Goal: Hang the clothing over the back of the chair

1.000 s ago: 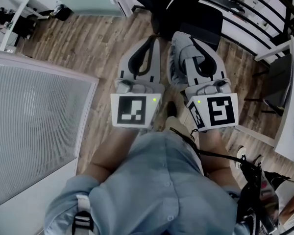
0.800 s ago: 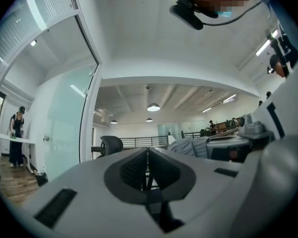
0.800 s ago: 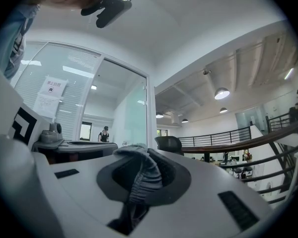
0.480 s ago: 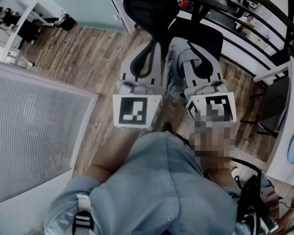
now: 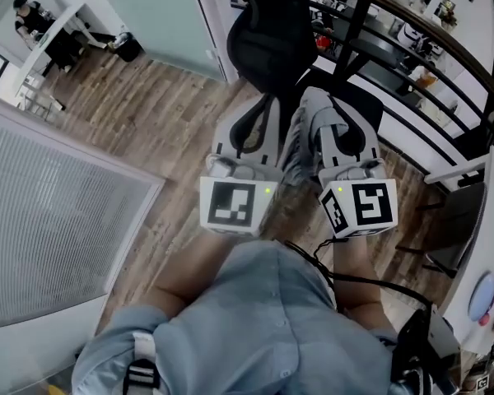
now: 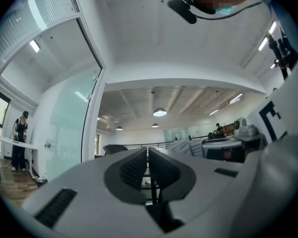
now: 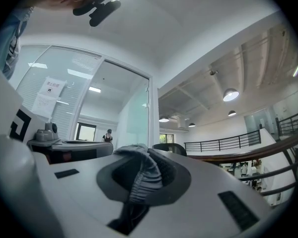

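A grey striped piece of clothing [image 5: 300,134] hangs from my right gripper [image 5: 321,105], which is shut on it; in the right gripper view the fabric [image 7: 141,175] is bunched between the jaws of the right gripper [image 7: 144,157]. My left gripper [image 5: 267,104] runs alongside it, shut, and in the left gripper view the left gripper [image 6: 147,150] has nothing between its pads. The black chair [image 5: 273,31] stands just ahead of both tips, its backrest towards me. The chair [image 7: 170,148] shows beyond the cloth, and the chair [image 6: 114,148] also sits left of the left jaws.
A white ribbed surface [image 5: 49,220] fills the left side above the wooden floor [image 5: 156,113]. A glass partition [image 5: 160,11] stands left of the chair. A black railing [image 5: 412,31] runs behind it. A white table [image 5: 486,245] lies at the right; a person [image 5: 25,11] stands far left.
Both grippers have moved forward together with the clothing towards the chair, whose backrest now shows larger and closer at the top. Both sets of jaws stayed as they were.
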Available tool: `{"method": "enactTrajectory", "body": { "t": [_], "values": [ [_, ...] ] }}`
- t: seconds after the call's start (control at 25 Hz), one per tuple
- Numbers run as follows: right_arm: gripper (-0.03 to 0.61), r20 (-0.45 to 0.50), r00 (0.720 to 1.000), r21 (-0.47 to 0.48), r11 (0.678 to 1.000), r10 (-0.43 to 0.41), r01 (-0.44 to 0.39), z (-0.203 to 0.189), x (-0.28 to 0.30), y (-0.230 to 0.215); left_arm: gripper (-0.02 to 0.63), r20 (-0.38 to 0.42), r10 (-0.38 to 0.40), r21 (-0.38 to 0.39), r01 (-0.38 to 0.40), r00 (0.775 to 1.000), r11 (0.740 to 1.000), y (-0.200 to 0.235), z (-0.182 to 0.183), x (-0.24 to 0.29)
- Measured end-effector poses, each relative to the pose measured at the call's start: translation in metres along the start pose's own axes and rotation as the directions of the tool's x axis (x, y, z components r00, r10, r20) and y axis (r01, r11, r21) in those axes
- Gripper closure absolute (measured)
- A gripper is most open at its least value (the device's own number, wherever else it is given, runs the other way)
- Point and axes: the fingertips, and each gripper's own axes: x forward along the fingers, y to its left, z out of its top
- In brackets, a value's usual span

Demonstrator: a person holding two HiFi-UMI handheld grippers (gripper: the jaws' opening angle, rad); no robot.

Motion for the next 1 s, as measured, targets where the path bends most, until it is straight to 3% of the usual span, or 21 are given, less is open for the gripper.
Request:
{"method": "enactTrajectory", "body": {
  "t": [0.52,1.0],
  "values": [
    [0.548,-0.012,0.998,0.016,0.998,-0.068,0.068,-0.023,0.1,-0.044,0.6,-0.024,-0.043,-0.048,0.042,0.999,0.998,0.057,-0.034,0.093],
    [0.548,0.005,0.988,0.019,0.988,-0.153,0.153,-0.026,0.201,-0.083,0.6,-0.012,-0.042,-0.035,0.041,0.999,0.999,0.144,-0.041,0.169]
  ]
}}
